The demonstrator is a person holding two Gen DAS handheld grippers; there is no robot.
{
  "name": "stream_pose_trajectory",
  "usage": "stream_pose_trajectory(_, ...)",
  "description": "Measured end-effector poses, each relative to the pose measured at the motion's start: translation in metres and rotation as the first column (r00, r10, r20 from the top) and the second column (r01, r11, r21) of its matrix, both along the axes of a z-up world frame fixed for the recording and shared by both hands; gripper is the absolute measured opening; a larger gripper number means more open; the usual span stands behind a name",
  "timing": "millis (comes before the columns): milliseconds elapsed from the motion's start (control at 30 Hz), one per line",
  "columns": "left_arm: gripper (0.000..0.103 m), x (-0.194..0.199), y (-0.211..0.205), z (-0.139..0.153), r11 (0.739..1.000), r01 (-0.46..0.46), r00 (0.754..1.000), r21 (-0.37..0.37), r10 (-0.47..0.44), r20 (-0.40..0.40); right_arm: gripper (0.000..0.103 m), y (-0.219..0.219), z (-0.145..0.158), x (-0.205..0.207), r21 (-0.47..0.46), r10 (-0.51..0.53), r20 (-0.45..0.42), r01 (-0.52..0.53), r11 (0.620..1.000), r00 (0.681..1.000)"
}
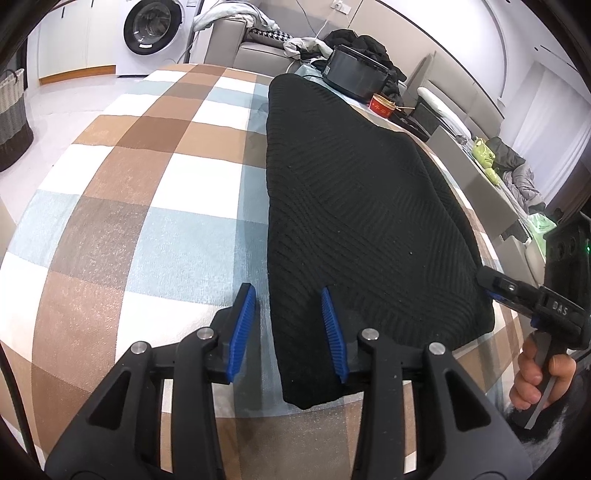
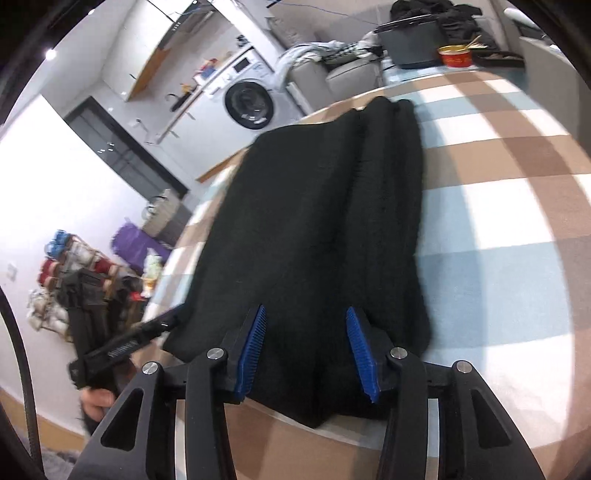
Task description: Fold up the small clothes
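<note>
A black ribbed knit garment (image 1: pixel 354 206) lies folded into a long strip on the checked tablecloth (image 1: pixel 147 192). My left gripper (image 1: pixel 287 291) is open at the strip's near left corner. Its right pad is over the knit, its left pad over bare cloth, and the garment's edge runs between them. In the right wrist view the same garment (image 2: pixel 317 206) stretches away from my right gripper (image 2: pixel 306 310), which is open with the near end of the strip between its blue pads. Each gripper shows in the other's view: the right one (image 1: pixel 493 286) at the garment's near right corner, the left one (image 2: pixel 166 321) at its near left corner.
A dark box (image 1: pixel 354 70) and a red bowl (image 1: pixel 384 103) stand past the garment's far end. Beyond are a grey sofa (image 1: pixel 236 44) with clothes, a washing machine (image 1: pixel 153 27) and a woven basket (image 1: pixel 11 110) on the floor. The tablecloth continues to the garment's left.
</note>
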State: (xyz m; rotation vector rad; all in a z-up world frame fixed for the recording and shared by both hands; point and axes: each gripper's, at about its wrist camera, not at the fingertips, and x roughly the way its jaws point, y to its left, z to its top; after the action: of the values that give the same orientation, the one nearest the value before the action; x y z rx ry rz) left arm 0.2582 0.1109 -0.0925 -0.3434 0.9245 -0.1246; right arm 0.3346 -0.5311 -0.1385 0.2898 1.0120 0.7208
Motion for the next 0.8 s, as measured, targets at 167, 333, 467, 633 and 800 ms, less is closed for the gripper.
stream_pose_trajectory(167, 0.033, 0.0, 0.002, 0.0, 1.0, -0.008, 1.0, -0.016, 0.008, -0.006, 0.005, 0.027, 0.002, 0.003, -0.109, -0.003, 0.047, 0.008, 0.994, 0.999)
stream_pose_trajectory(333, 0.04, -0.004, 0.005, 0.0, 0.999, -0.016, 1.0, -0.036, 0.016, -0.011, 0.005, 0.023, 0.015, -0.002, -0.173, 0.019, 0.099, -0.002, 0.985, 0.995)
stream_pose_trajectory(467, 0.04, -0.006, 0.004, 0.001, 0.999, -0.012, 1.0, -0.039, 0.011, -0.016, 0.026, -0.001, 0.011, -0.005, -0.209, -0.008, 0.07, 0.022, 0.978, 0.998)
stream_pose_trajectory(633, 0.03, -0.005, -0.004, -0.001, 0.999, 0.022, 1.0, -0.048, -0.022, -0.001, 0.029, -0.02, 0.012, -0.013, -0.203, -0.073, 0.085, 0.089, 0.975, 0.994)
stream_pose_trajectory(800, 0.02, 0.002, -0.01, -0.003, 0.999, 0.025, 1.0, -0.026, -0.024, 0.019, 0.015, -0.017, -0.003, -0.005, -0.207, -0.101, 0.077, 0.115, 0.972, 0.992)
